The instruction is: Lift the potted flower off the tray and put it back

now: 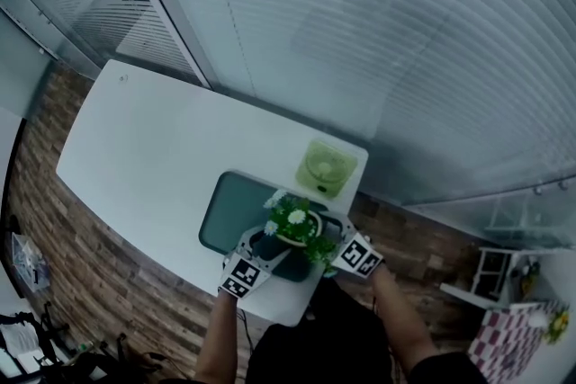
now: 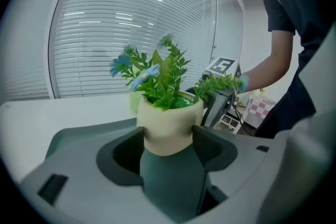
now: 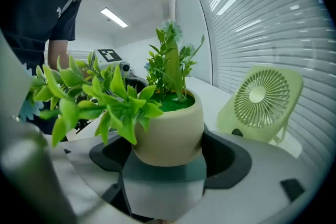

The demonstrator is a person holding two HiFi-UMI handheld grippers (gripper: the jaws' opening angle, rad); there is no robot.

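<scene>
Potted flower (image 1: 295, 231) at the near end of the tray (image 1: 225, 202), clamped on opposite sides by left gripper (image 2: 168, 141) and right gripper (image 3: 168, 147) (risk: unequal squeeze or lift could tilt it loose).

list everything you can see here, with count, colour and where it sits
table: one, white, beside the window blinds
tray: one, dark grey-green, on the table near the person
potted flower: one, cream pot with green leaves and pale blooms, over the tray's near right part
fan: one, light green, on the table just beyond the tray
window blinds: pale, behind the table
floor: brown wood pattern, around the table
left claw: one, grey, shut on the pot
right claw: one, grey, shut on the pot from the opposite side
arms: two, behind the claws
</scene>
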